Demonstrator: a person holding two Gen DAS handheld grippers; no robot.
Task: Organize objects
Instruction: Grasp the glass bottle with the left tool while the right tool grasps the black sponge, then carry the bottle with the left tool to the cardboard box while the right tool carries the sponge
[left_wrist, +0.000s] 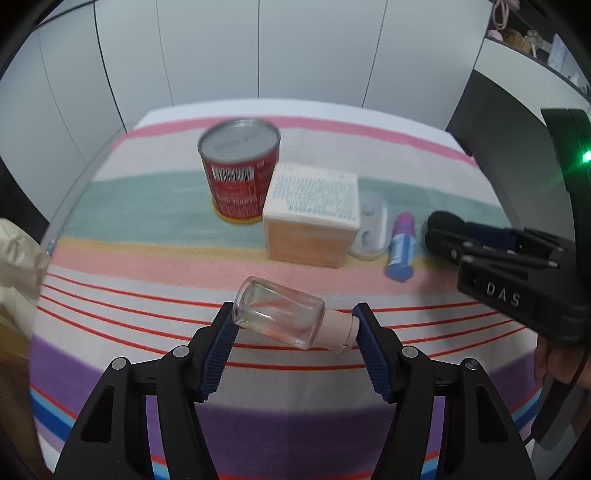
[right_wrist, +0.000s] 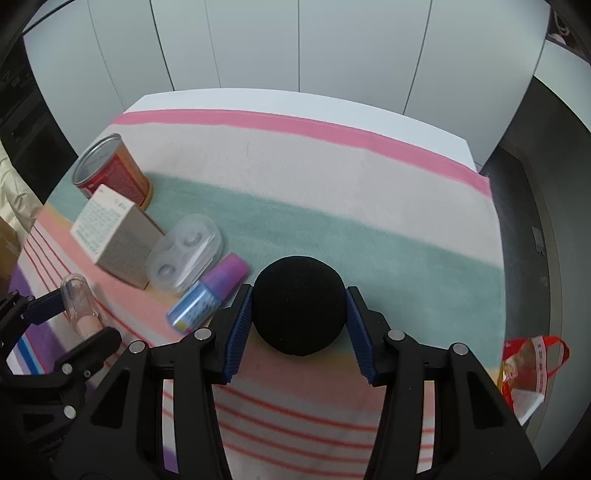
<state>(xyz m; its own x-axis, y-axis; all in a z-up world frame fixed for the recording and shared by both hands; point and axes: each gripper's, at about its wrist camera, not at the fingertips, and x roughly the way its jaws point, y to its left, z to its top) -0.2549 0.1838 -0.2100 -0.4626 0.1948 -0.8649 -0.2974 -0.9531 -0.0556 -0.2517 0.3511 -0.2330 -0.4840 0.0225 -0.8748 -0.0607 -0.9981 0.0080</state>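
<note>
My left gripper (left_wrist: 295, 319) is shut on a clear glass bottle (left_wrist: 280, 317) with a pink cap, held sideways above the striped cloth (left_wrist: 147, 221). My right gripper (right_wrist: 299, 299) is shut on a black foam ball (right_wrist: 299, 304); both also show at the right of the left wrist view (left_wrist: 443, 236). A red tin can (left_wrist: 238, 171), a cardboard box (left_wrist: 312, 214), a clear plastic case (left_wrist: 371, 229) and a blue-and-purple tube (left_wrist: 400, 247) stand in a row on the cloth. The glass bottle also shows in the right wrist view (right_wrist: 79, 302).
The striped cloth covers a white table (right_wrist: 295, 99) in front of white wall panels. A red-and-white plastic bag (right_wrist: 532, 373) lies off the table's right edge. A dark cabinet (left_wrist: 476, 110) stands at the right.
</note>
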